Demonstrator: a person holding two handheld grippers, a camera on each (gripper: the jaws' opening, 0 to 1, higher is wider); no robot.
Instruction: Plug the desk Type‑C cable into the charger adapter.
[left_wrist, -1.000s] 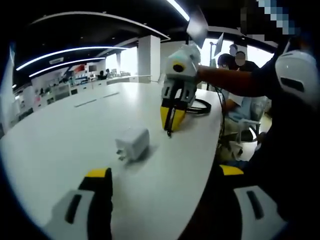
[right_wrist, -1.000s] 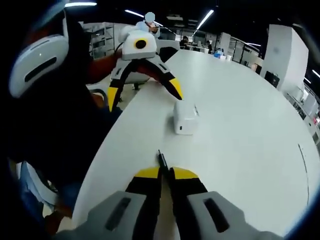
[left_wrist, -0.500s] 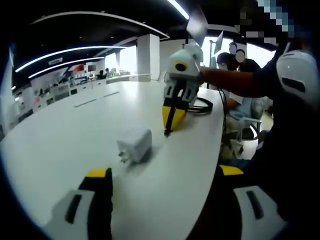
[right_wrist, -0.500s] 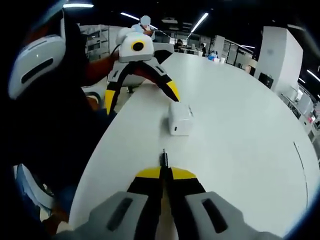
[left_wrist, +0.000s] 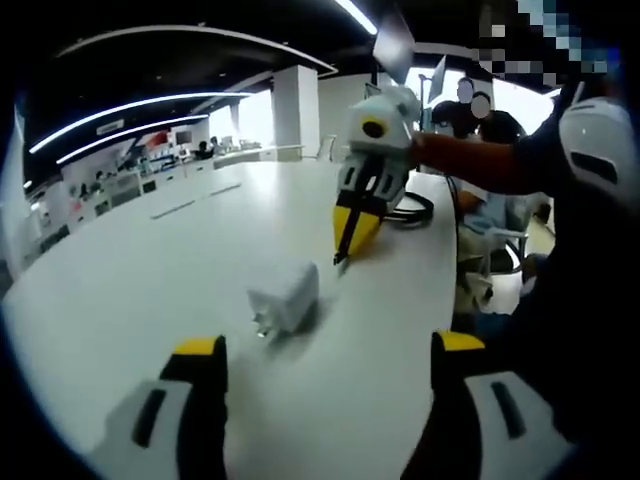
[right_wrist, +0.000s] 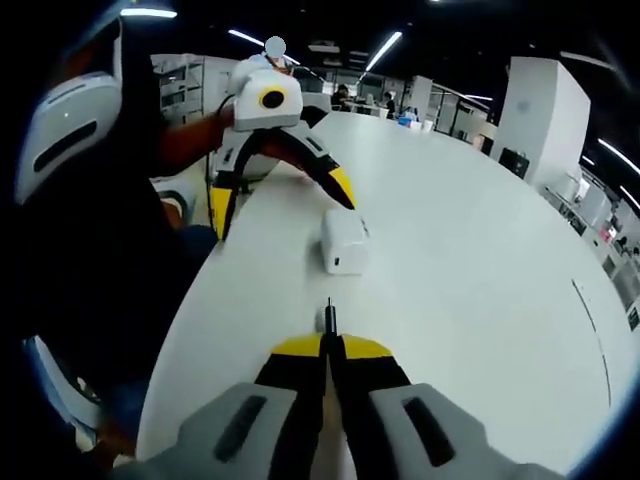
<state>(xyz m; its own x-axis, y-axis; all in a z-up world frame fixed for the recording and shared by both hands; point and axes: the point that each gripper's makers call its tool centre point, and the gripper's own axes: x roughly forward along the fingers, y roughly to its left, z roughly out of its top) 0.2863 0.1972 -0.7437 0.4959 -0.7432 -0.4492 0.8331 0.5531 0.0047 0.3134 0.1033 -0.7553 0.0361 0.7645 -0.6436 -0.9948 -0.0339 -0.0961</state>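
Broad white table (right_wrist: 480, 300), glossy, wide open on its far side, near edge curving away just beside the work. White charger adapter (right_wrist: 340, 243) lying flat on it close to that edge, prongs (left_wrist: 262, 325) turned toward the left gripper (left_wrist: 320, 345). Left gripper spread wide, holding nothing, jaws straddling the adapter from behind. Right gripper (right_wrist: 327, 345) clenched on the Type‑C cable (right_wrist: 327, 318), plug tip poking out between the jaws, aimed at the adapter's port face, just short of it.

Adapter likely light, rigid, slick-cased; liable to skid on the table when pushed, so best pinched across its flat sides. Plug stiff, small; straight alignment needed.
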